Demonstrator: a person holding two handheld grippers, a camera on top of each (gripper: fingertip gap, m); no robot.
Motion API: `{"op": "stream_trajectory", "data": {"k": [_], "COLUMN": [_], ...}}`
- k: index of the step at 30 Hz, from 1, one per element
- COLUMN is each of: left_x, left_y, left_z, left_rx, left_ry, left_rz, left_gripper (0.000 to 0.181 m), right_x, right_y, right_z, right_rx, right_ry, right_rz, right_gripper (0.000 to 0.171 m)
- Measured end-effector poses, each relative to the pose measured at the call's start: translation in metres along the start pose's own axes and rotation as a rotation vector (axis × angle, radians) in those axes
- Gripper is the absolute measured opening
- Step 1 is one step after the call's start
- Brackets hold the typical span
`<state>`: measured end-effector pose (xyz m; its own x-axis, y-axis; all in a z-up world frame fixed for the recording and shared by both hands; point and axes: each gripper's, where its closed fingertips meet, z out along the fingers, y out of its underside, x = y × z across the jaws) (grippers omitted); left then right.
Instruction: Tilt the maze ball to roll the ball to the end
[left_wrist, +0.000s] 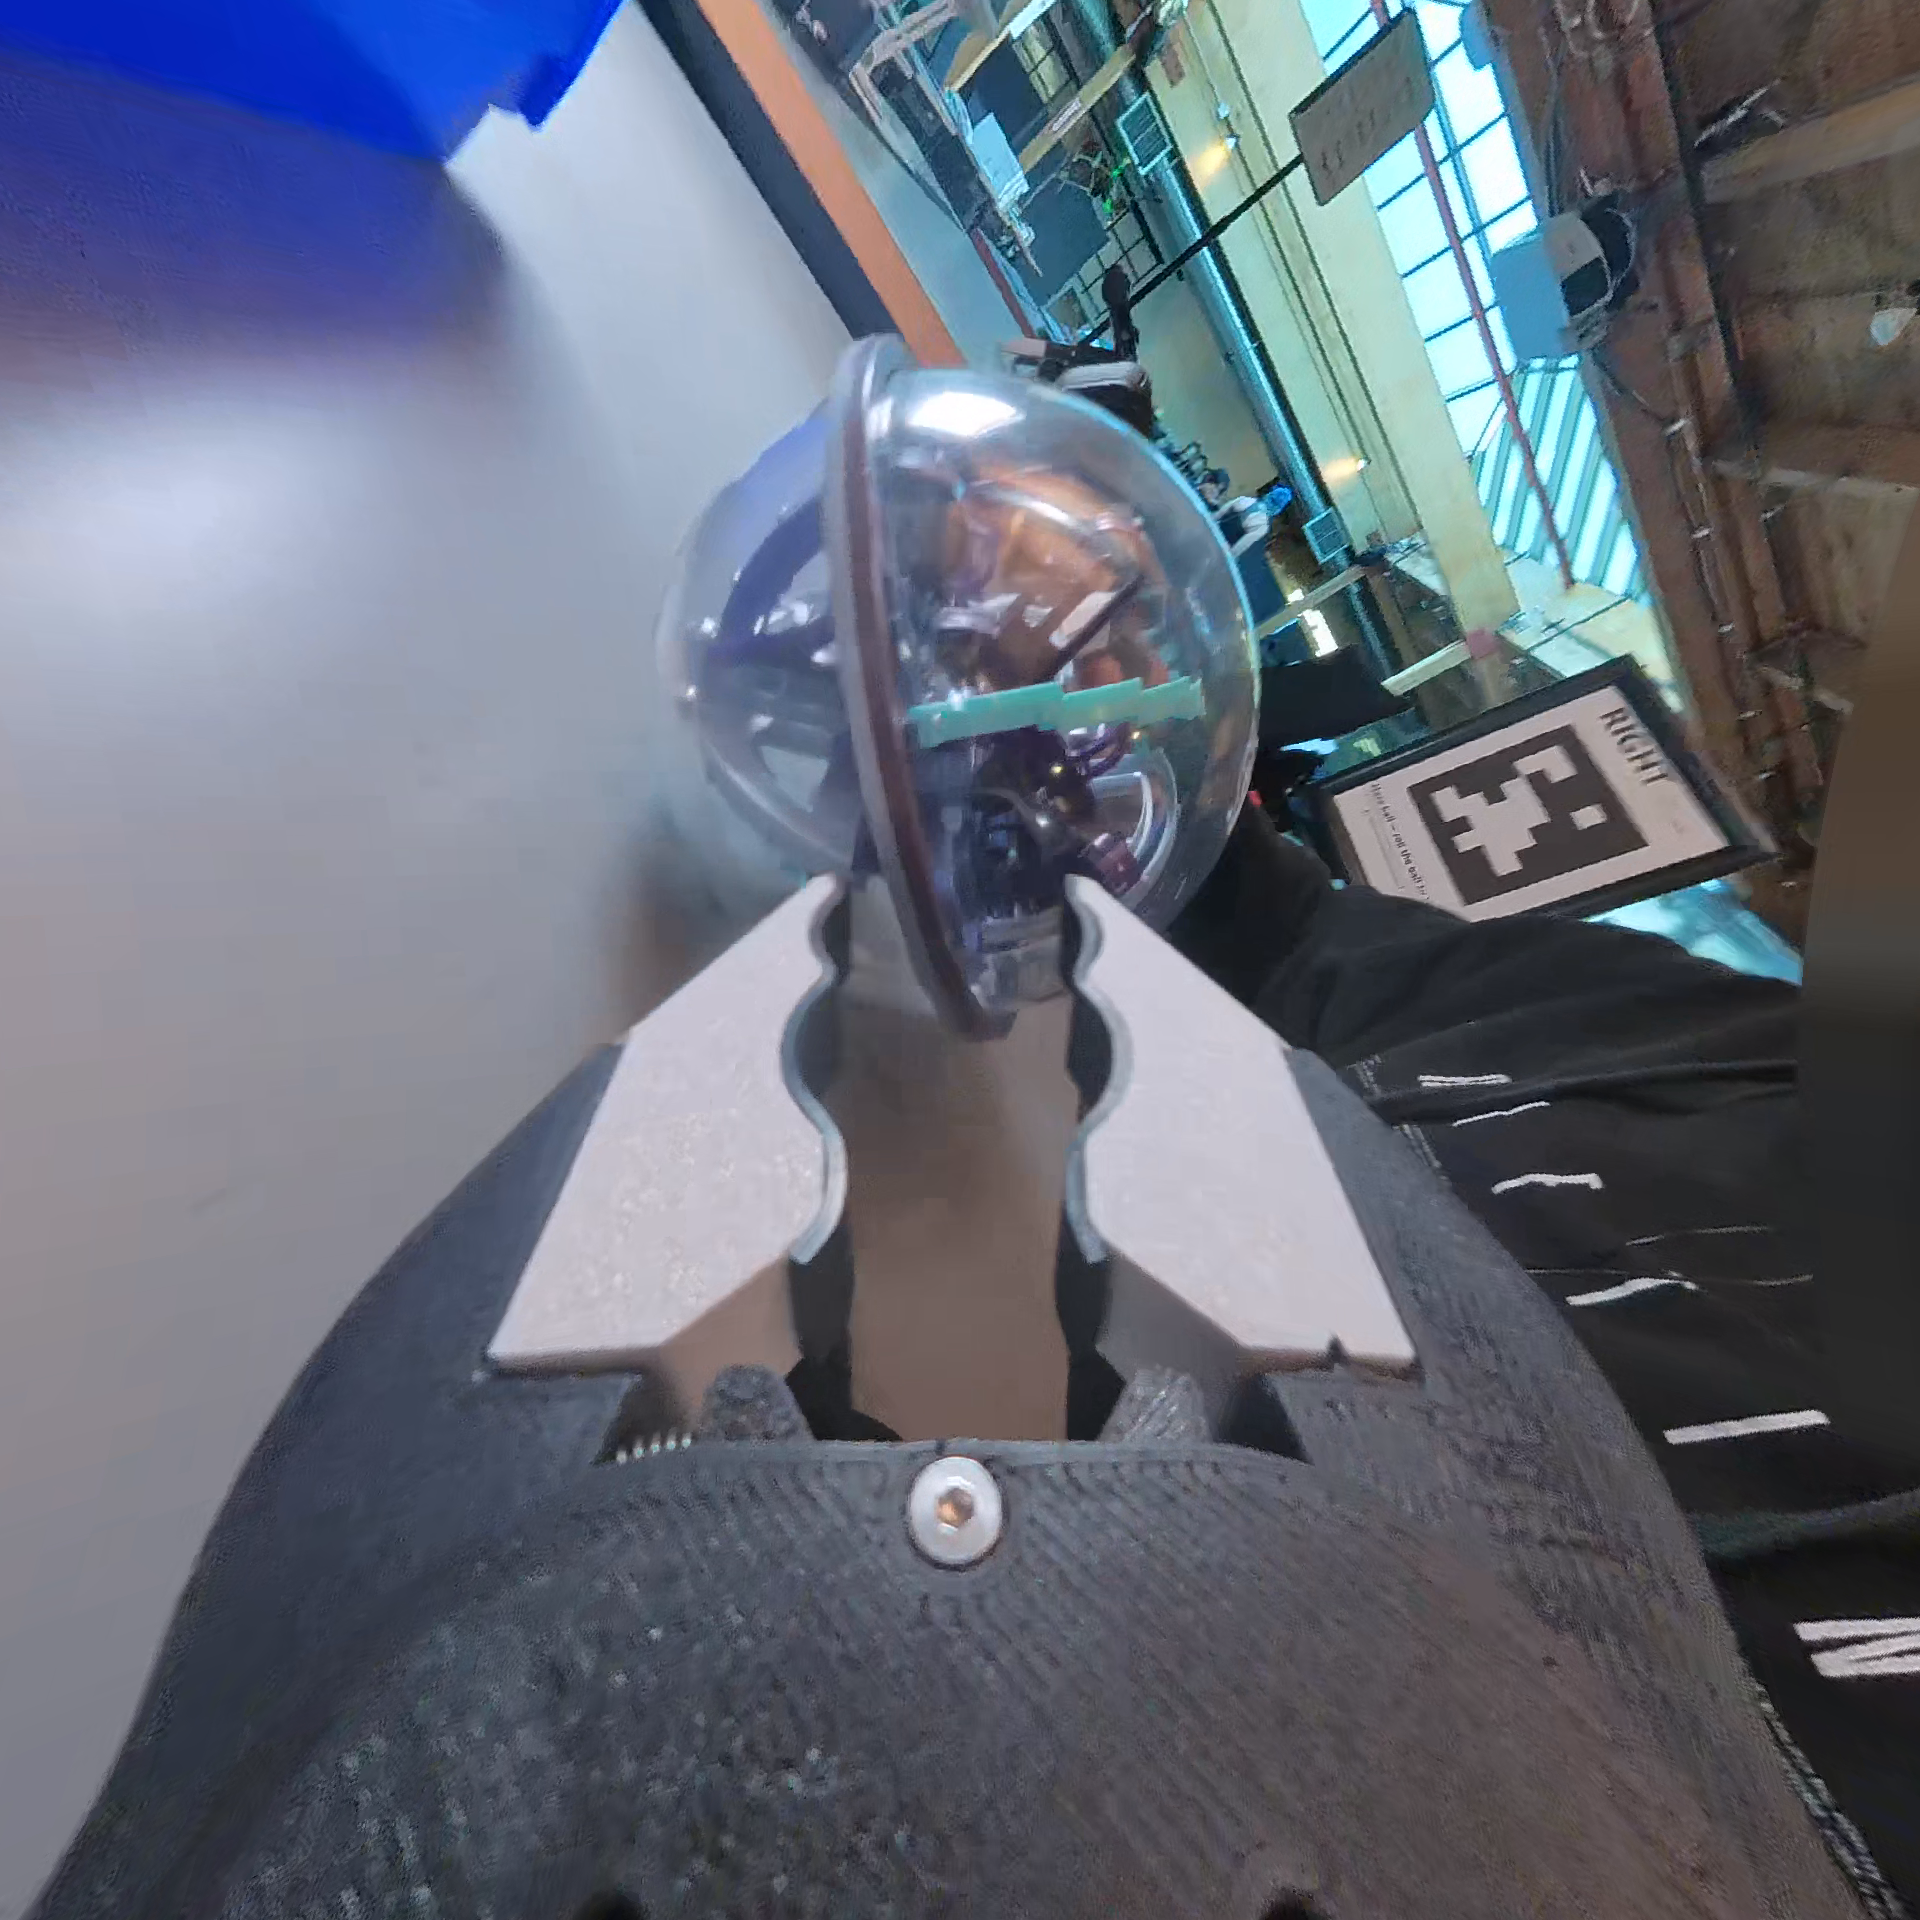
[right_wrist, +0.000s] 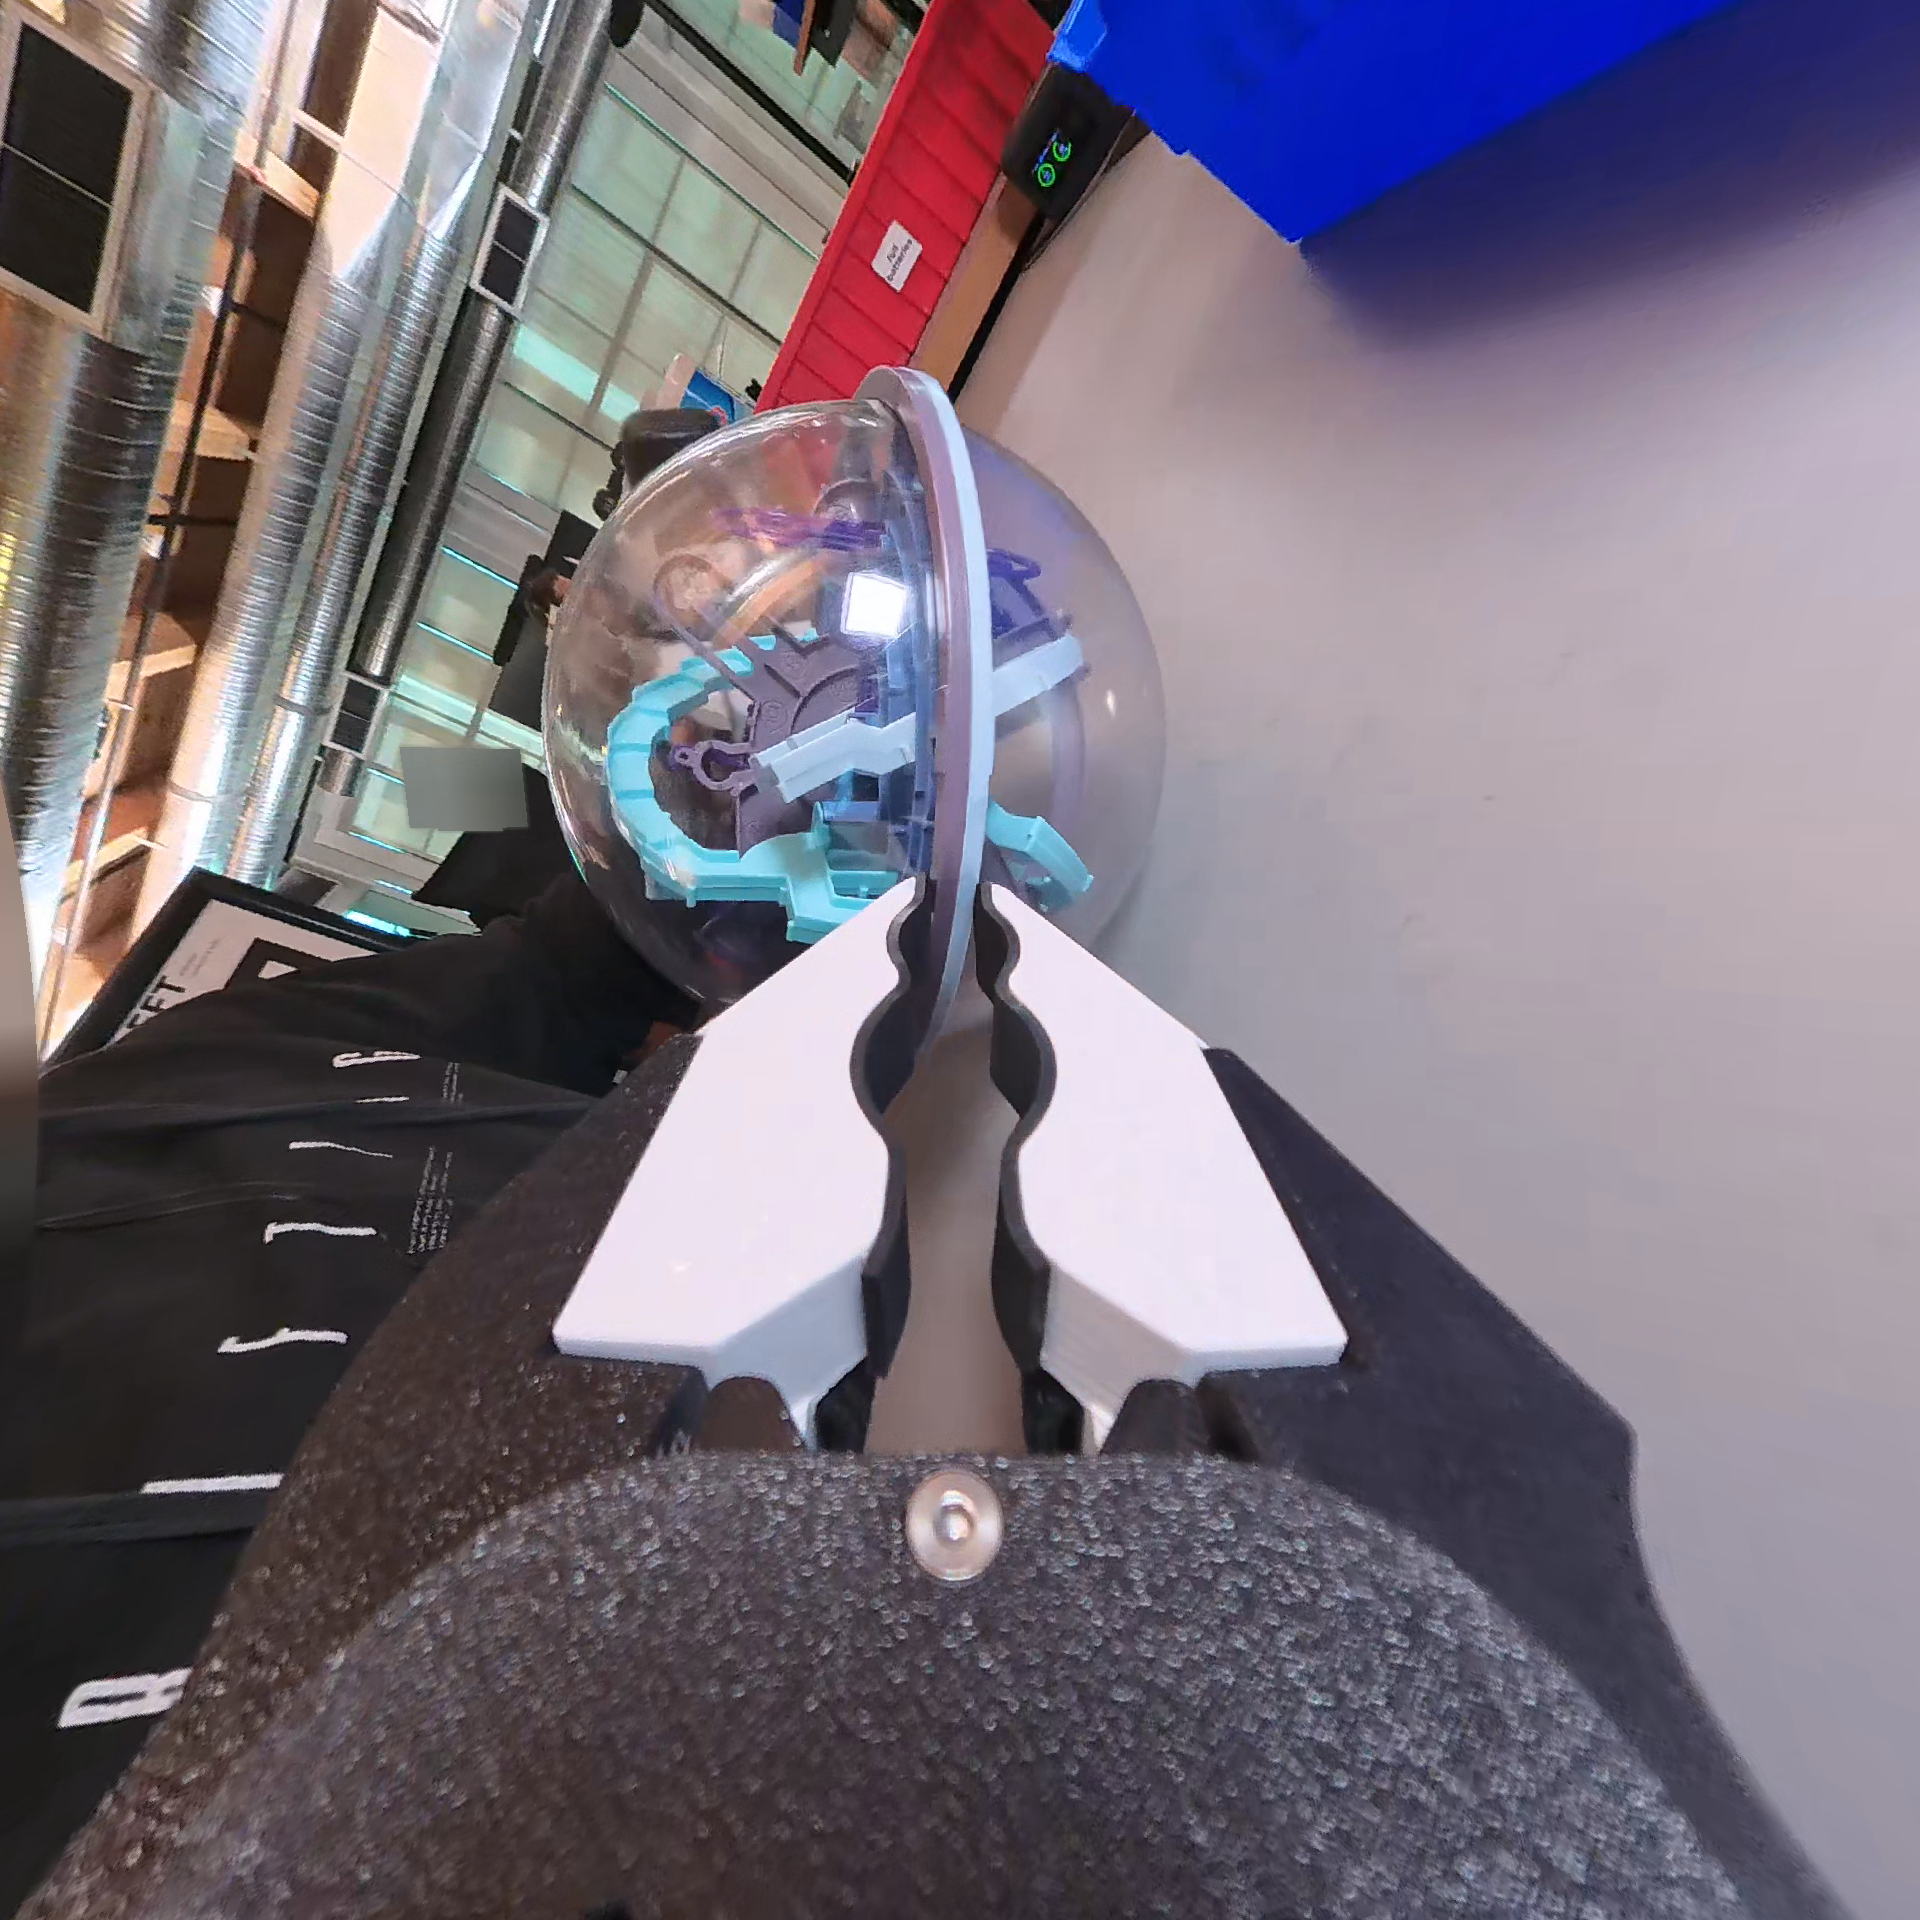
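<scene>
left gripper (left_wrist: 951, 914): white fingers (left_wrist: 717, 1122) | black textured body | silver screw (left_wrist: 954, 1509) | black sleeve (left_wrist: 1558, 1091)

**A workshop or lab in an industrial hall**

Silver ducts (right_wrist: 343, 343) run past tall gridded windows (right_wrist: 644, 208), and brick walls (left_wrist: 1704, 343) carry loose cables. Workbenches (left_wrist: 1340, 582) and metal racks (left_wrist: 997, 177) stand farther off. A framed marker board (left_wrist: 1507, 800) leans by a white table (left_wrist: 364, 727) with a blue bin (right_wrist: 1455, 104) and a red crate (right_wrist: 894, 249).
</scene>
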<state>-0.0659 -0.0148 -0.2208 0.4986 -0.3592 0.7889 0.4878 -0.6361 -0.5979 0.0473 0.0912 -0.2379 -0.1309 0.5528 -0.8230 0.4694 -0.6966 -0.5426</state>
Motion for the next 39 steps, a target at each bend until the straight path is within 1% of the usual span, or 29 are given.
{"op": "stream_trajectory", "data": {"k": [2,5,7,12,16,20,22,23,25,27,30,33,36,39], "left_x": [0.005,0.021,0.031,0.041,0.024,0.020,0.018,0.017,0.015,0.012,0.008,0.007,0.008,0.010], "left_y": [-0.011,-0.035,-0.041,-0.037,-0.026,-0.026,-0.028,-0.029,-0.032,-0.036,-0.042,-0.046,-0.047,-0.047], "left_z": [-0.002,-0.003,0.007,0.053,0.079,0.083,0.082,0.081,0.080,0.079,0.078,0.081,0.085,0.088], "left_rx": [0.012,0.038,-0.022,-0.210,-0.361,-0.400,-0.403,-0.403,-0.404,-0.407,-0.397,-0.383,-0.372,-0.367], "left_ry": [-0.039,-0.135,-0.187,-0.207,-0.265,-0.245,-0.241,-0.239,-0.231,-0.220,-0.201,-0.183,-0.169,-0.163], "left_rz": [0.137,0.470,0.652,0.913,1.078,1.063,1.033,1.018,0.987,0.946,0.874,0.838,0.845,0.855], "left_gripper": [0.061,0.094,0.105,0.130,0.137,0.139,0.138,0.138,0.137,0.137,0.136,0.136,0.136,0.135], "right_x": [0.001,0.002,0.004,0.006,0.007,0.008,0.008,0.007,0.001,-0.005,-0.013,-0.021,-0.018,-0.016], "right_y": [-0.001,-0.003,-0.004,-0.009,-0.009,-0.009,-0.012,-0.015,-0.022,-0.029,-0.028,-0.020,-0.016,-0.012], "right_z": [0.000,0.000,0.000,0.001,0.001,0.000,-0.001,-0.003,-0.008,-0.014,-0.014,-0.002,0.010,0.021], "right_rx": [0.006,0.012,0.015,0.025,0.036,0.041,0.052,0.062,0.104,0.143,0.125,0.088,0.050,0.011], "right_ry": [-0.008,-0.011,-0.011,0.000,0.002,0.022,0.051,0.069,0.103,0.161,0.285,0.335,0.365,0.355], "right_rz": [0.012,0.023,0.035,0.041,0.040,0.007,-0.071,-0.137,-0.303,-0.499,-0.784,-0.931,-0.987,-1.004], "right_gripper": [0.005,0.005,0.005,0.005,0.005,0.006,0.008,0.013,0.028,0.057,0.087,0.101,0.109,0.112]}}
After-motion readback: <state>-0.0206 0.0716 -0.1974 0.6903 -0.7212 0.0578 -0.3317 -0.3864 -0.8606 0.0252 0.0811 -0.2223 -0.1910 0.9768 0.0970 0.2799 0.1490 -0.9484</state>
